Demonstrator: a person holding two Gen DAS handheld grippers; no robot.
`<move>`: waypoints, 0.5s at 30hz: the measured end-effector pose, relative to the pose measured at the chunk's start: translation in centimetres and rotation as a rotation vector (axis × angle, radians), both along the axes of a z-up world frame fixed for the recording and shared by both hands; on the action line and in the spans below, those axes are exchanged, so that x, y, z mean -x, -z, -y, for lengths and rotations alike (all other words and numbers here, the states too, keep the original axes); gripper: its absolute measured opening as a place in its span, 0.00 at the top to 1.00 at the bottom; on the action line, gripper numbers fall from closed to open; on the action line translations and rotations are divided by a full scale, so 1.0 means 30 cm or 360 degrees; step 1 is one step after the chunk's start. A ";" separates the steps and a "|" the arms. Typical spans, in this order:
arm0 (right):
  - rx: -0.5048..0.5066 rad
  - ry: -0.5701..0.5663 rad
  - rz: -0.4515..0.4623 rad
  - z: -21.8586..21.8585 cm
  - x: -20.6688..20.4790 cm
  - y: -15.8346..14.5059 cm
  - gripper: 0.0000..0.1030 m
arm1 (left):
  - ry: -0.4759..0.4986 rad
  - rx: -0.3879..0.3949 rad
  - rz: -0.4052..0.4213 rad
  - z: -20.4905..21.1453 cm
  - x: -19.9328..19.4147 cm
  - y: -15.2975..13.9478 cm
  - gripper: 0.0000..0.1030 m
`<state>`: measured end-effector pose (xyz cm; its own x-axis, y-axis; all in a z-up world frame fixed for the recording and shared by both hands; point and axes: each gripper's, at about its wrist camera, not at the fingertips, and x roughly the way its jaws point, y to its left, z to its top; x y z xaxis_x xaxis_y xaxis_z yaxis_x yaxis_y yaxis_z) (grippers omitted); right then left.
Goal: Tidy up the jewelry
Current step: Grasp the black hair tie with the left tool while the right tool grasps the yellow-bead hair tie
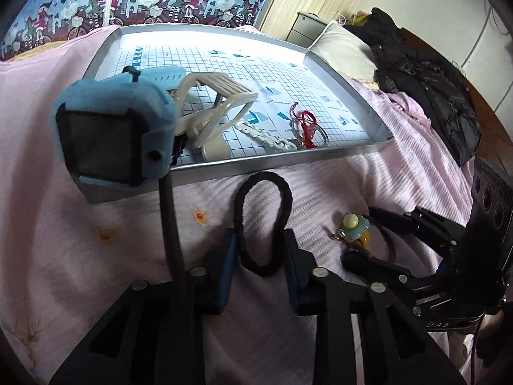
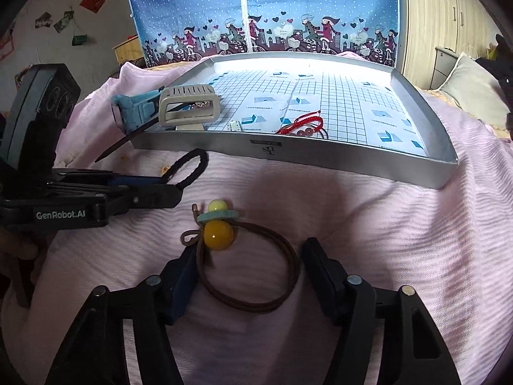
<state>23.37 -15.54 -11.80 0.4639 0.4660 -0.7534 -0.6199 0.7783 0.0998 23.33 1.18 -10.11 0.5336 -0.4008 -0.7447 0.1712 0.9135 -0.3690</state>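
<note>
My left gripper (image 1: 259,266) is shut on a black hair tie (image 1: 263,176), whose loop sticks out in front of the tips above the pink bedspread. From the right wrist view, that gripper (image 2: 173,189) comes in from the left with the black hair tie (image 2: 192,166) standing up. My right gripper (image 2: 250,250) is open and straddles a brown hair tie (image 2: 256,298) with a yellow bead (image 2: 219,235). Beyond both lies a silver tray (image 2: 288,154) holding a blue watch (image 2: 134,109), a white claw clip (image 2: 189,106), a white chain (image 1: 266,138) and a red cord bracelet (image 2: 301,122).
The tray (image 1: 288,157) rests on a pink bedspread (image 2: 384,240). A black jacket (image 1: 426,80) and a pillow (image 1: 343,48) lie to the right of it. A blue patterned fabric wardrobe (image 2: 256,9) stands behind. The watch (image 1: 105,138) overhangs the tray's near left corner.
</note>
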 end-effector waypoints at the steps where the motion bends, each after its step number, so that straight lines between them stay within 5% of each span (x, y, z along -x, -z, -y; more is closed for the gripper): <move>1: -0.0013 -0.0005 0.0001 0.000 0.005 -0.001 0.48 | -0.0006 0.0015 0.0001 -0.006 0.002 0.000 0.83; 15: -0.0135 -0.0005 0.0018 0.020 0.055 -0.012 0.79 | 0.0023 0.0010 0.0061 0.026 0.105 -0.026 0.96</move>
